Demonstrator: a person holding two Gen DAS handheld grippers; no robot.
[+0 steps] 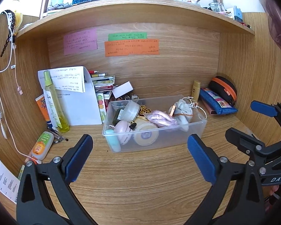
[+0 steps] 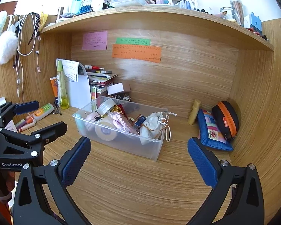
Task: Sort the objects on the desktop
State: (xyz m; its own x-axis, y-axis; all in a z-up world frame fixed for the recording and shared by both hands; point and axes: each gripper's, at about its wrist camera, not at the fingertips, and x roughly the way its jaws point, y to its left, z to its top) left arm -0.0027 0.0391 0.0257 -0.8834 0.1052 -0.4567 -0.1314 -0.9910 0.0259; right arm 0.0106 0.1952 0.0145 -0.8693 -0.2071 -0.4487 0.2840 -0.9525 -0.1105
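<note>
**On the desk, under the shelf: clear bin with loose items, both grippers empty**

Location of task items. Clear plastic bin (image 1: 155, 123) at mid-desk, already crowded: round tins, a pink pouch (image 1: 162, 119), a grey drawstring bag (image 1: 183, 112). Unsorted items lie along the edges: orange-label bottle (image 1: 42, 146) and brushes at left; gold tube (image 2: 194, 112), blue pencil case (image 2: 212, 131) and black-and-orange case (image 2: 226, 120) at the right wall.

Hazards, as judged.
- The bag's cord and a wire ring (image 2: 167, 131) hang over the bin's right rim; a finger passing there could snag them and drag the bag out.
- The gold tube stands upright and narrow; a nudge would likely topple it.
- The bin is heaped, so further additions may slide off.
- A white cable trails close to the bottle and may catch on a jaw.

Grippers. Left gripper (image 1: 140, 156): jaws spread wide, holding and touching nothing, above bare desk before the bin. Right gripper (image 2: 139, 161): likewise wide apart, empty.
</note>
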